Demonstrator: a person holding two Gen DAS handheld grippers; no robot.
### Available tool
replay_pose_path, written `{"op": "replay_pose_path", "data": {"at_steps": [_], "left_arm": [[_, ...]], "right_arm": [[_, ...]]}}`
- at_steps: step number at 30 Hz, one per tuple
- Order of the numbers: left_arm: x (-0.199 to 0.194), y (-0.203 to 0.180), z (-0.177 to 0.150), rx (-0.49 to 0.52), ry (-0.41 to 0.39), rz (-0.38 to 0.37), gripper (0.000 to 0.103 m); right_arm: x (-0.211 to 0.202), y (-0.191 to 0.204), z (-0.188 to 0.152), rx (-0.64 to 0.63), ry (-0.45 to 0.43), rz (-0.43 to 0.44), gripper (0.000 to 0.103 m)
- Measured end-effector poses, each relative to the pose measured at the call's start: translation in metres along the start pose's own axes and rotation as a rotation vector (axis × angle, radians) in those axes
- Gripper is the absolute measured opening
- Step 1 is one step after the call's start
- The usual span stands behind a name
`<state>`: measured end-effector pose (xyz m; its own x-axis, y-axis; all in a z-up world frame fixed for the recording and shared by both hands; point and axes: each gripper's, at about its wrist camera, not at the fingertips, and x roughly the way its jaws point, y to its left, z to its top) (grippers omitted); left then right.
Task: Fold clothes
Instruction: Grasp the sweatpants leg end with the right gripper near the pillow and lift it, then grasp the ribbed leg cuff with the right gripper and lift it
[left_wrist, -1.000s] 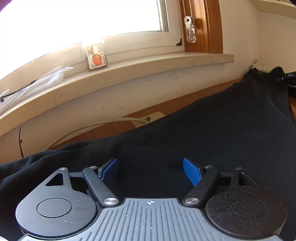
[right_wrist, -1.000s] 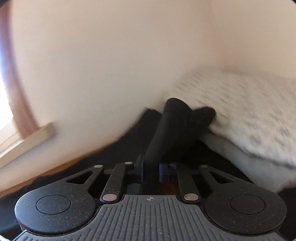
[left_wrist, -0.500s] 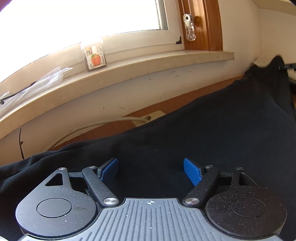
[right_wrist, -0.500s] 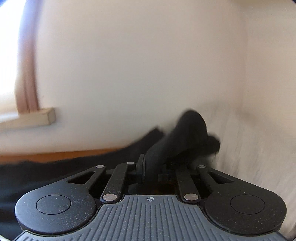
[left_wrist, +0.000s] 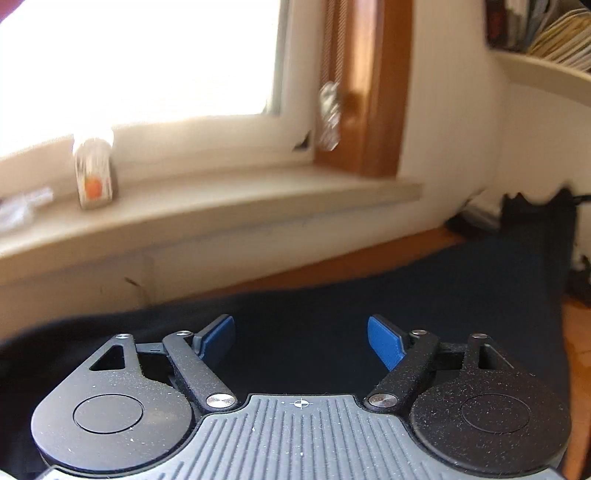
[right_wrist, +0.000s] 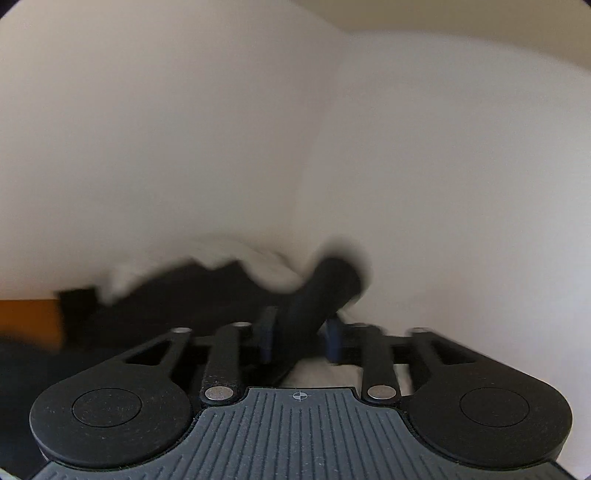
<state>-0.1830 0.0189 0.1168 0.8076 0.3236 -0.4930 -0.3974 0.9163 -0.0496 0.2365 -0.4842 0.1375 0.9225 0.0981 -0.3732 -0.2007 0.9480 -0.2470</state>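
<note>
Garment (left_wrist: 424, 295), black, spread over the wooden tabletop (left_wrist: 332, 264) up to its far edge below the windowsill (left_wrist: 221, 210). Right gripper (right_wrist: 301, 332): clamped on a bunched fold of it, raised; a fold-over carry seems in hand. Left gripper (left_wrist: 301, 341): jaws apart, empty, above the cloth; next move likely calls for laying the held part flat.

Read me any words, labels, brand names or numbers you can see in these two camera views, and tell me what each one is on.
None can be read.
Card on the windowsill: an orange picture shows, any print too blurred to read.
Books on the shelf: spines too blurred and small to read.
Left gripper and right gripper: only a crosshair mark on each body, no lettering.
</note>
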Motion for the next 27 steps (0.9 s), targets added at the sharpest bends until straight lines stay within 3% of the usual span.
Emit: {"op": "replay_pose_path", "data": {"at_steps": [1, 4, 7, 11, 14, 21, 25, 27], "left_arm": [[-0.011, 0.003, 0.001, 0.021, -0.014, 0.0, 0.089], [-0.042, 0.029, -0.006, 0.025, -0.027, 0.038, 0.093], [-0.069, 0.069, -0.024, 0.009, -0.024, 0.121, 0.096], [-0.097, 0.13, -0.056, -0.073, -0.007, 0.252, 0.097], [-0.112, 0.167, -0.08, -0.14, -0.011, 0.304, 0.097], [-0.127, 0.211, -0.112, -0.253, -0.047, 0.273, 0.097], [-0.134, 0.214, -0.12, -0.246, -0.049, 0.253, 0.097], [-0.14, 0.213, -0.124, -0.246, -0.052, 0.241, 0.097]], "right_arm": [[-0.003, -0.002, -0.005, -0.005, -0.006, 0.005, 0.064], [-0.014, 0.003, -0.015, -0.035, -0.027, 0.072, 0.066], [-0.029, 0.029, -0.016, -0.062, -0.031, 0.249, 0.067], [-0.056, 0.092, -0.005, -0.116, -0.057, 0.498, 0.068], [-0.079, 0.159, 0.009, -0.153, -0.067, 0.697, 0.067], [-0.162, 0.35, 0.031, -0.344, -0.083, 1.14, 0.062], [-0.214, 0.47, 0.031, -0.522, -0.076, 1.33, 0.058], [-0.238, 0.507, 0.029, -0.586, -0.075, 1.389, 0.058]]}}
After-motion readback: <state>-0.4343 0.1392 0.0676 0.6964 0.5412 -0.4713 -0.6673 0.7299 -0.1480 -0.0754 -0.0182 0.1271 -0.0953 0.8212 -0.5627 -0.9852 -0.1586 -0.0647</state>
